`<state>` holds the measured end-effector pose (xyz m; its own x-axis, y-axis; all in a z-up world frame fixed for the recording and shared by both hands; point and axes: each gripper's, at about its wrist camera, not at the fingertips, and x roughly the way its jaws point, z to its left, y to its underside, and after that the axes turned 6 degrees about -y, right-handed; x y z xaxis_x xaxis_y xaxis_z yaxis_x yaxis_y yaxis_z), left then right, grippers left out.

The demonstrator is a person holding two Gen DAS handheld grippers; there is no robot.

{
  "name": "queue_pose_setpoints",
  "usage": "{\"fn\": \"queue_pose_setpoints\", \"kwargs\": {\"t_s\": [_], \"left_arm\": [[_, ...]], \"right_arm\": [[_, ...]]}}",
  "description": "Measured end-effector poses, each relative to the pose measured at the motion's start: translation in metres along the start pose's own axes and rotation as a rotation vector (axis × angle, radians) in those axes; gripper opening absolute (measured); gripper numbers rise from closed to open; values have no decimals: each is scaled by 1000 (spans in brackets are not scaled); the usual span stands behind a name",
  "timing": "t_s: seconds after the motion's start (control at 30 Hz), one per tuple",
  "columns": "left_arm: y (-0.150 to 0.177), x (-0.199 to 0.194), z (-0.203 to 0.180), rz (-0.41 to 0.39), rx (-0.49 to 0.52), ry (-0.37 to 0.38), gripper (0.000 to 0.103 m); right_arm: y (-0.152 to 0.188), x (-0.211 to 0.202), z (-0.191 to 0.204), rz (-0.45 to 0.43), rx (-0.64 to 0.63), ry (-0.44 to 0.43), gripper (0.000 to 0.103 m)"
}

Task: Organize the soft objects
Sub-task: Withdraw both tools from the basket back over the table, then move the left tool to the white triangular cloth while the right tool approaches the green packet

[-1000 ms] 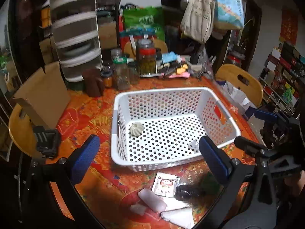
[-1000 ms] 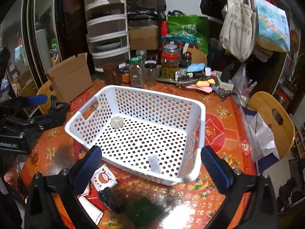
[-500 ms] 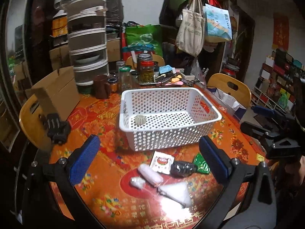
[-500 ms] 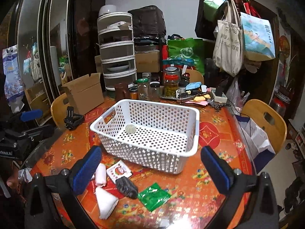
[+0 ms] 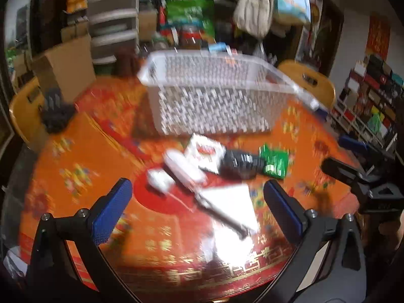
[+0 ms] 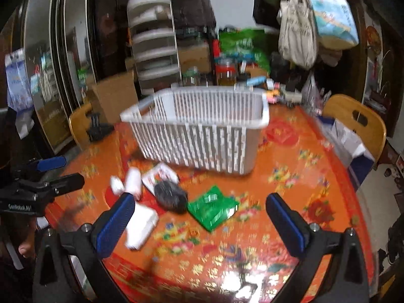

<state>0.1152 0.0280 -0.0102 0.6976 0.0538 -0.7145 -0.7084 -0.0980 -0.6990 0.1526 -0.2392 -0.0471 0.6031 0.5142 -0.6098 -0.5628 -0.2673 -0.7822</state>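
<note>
Both the left gripper (image 5: 195, 200) and right gripper (image 6: 199, 217) gape wide and empty; ahead at twelve o'clock the soft packets (image 6: 213, 208) lie loose on the table (image 6: 290, 202), and beyond them the white basket (image 6: 202, 136) awaits, so sorting seems barely begun.

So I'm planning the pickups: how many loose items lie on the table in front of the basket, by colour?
White: 4
Black: 1
Green: 1
Total: 6
</note>
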Motion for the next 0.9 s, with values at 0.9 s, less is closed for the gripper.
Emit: {"fn": "queue_pose_setpoints", "kwargs": {"t_s": [0.9], "left_arm": [[30, 86, -38, 136, 57, 20, 79]], "right_arm": [[14, 114, -19, 237, -15, 45, 76]]}}
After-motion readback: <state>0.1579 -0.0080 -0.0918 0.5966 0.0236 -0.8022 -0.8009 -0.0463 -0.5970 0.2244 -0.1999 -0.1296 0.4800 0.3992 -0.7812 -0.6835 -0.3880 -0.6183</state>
